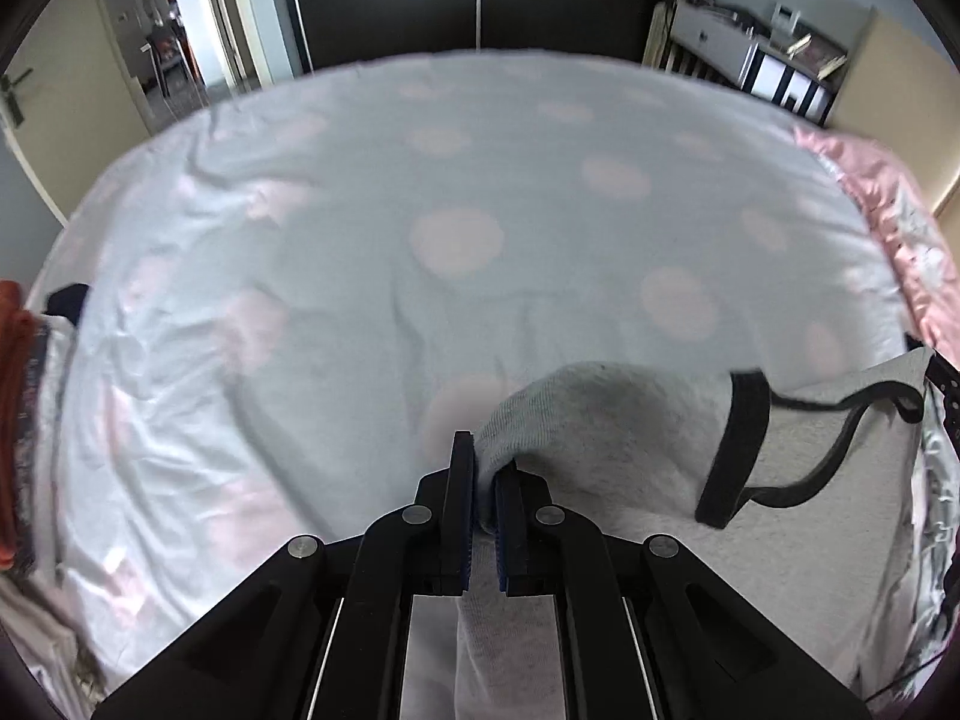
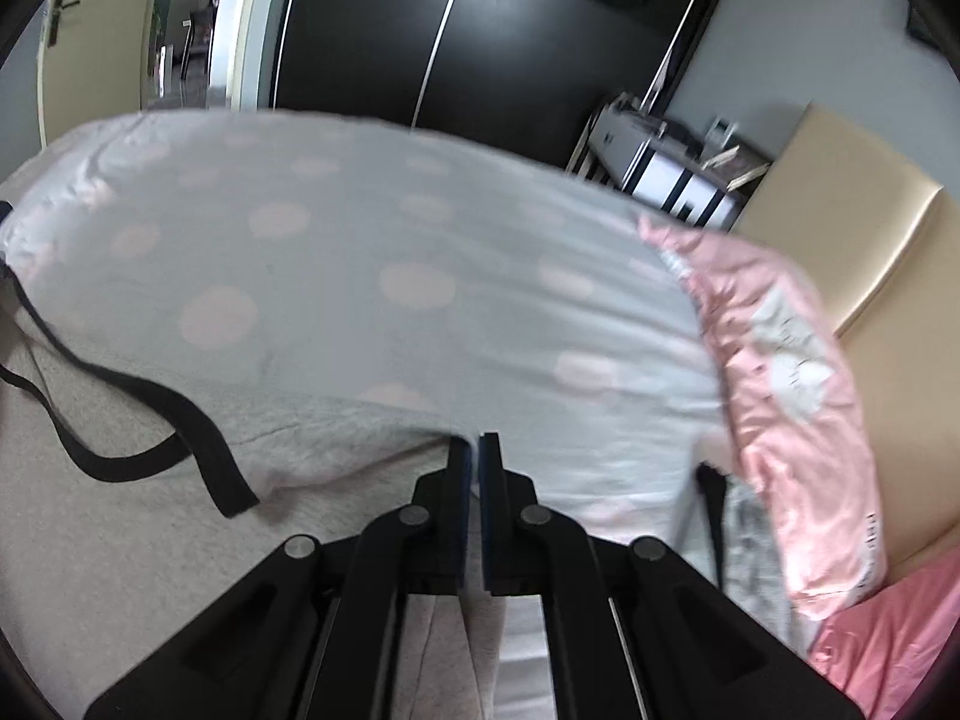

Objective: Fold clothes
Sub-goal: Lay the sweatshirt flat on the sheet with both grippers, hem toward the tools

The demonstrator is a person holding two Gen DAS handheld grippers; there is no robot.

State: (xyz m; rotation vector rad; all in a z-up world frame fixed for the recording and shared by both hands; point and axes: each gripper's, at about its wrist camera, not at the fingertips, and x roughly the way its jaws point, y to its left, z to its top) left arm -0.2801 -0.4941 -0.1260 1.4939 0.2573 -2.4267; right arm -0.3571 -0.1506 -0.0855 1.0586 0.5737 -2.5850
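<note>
The left gripper (image 1: 485, 468) is held low over the bed, pointing forward across it; its two fingers are pinched on a bunched fold of the grey top (image 1: 612, 420), the cloth squeezed between the blue pads and hanging below them toward the camera. From that pinch the top spreads to the right over the spotted sheet (image 1: 456, 192), its black trim (image 1: 735, 450) looping along the edge and trailing off as a thin strap.

The right gripper (image 2: 478, 450) is held level too, aimed across the bed toward the dark wardrobe (image 2: 480, 30); its fingers are pressed nearly together on a thin edge of the grey top (image 2: 336, 438) — only a narrow slit shows between the pads, with pale cloth running down through it. The top lies to the left of this gripper, flat on the bed, its black trim (image 2: 204, 438) curling across it.

A pink pillow (image 2: 780, 360) lies along the right edge of the bed, just beside the sheet; a pile of other clothes (image 1: 24, 420) sits at the far left edge in the left wrist view — blurred, so no more can be said of it.
</note>
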